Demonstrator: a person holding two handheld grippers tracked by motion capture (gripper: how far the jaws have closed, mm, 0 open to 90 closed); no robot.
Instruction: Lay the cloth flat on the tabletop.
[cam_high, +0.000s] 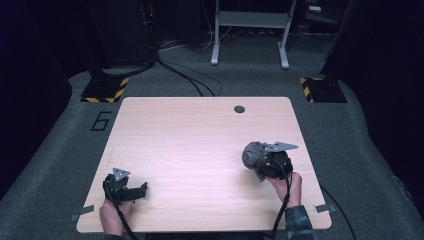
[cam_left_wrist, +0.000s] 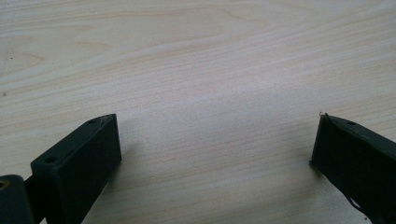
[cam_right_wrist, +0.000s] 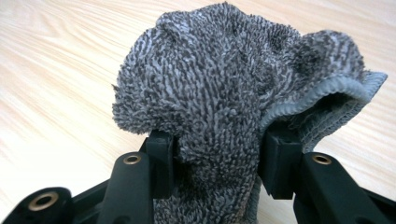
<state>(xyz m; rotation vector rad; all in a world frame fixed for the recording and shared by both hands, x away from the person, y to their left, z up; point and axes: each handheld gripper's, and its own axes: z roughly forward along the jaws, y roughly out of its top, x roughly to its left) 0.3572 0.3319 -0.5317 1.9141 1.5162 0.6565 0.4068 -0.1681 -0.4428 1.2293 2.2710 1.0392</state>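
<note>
high view, with the two gripper views. a person sat at a pale wooden table (cam_high: 200, 150) holding one gripper in each hand. the right gripper (cam_high: 261, 161) was over the right part of the table, toward the near edge, and carried a grey cloth (cam_high: 254, 153), bunched into a lump at its tip. in the right gripper view the cloth (cam_right_wrist: 224, 98) sat between the two black jaws, which pressed on it from both sides at about half their spread; the fluffy bulk swelled above the pads and a stitched hem curled out to one side. the table surface behind the cloth looked blurred and set back, which suggested the bundle was clear of the wood, though a trailing corner below the jaws could not be ruled out. the left gripper (cam_high: 131, 193) rested low at the near left corner of the table, well apart from the cloth. in the left gripper view its jaws stood wide, with bare wood grain between them and nothing in their hold. judged from this, the pick-up of the cloth was done: it was gathered and gripped. what remained, whether spreading, folding or wiping, was not begun, and the left gripper had no part in it yet.
</note>
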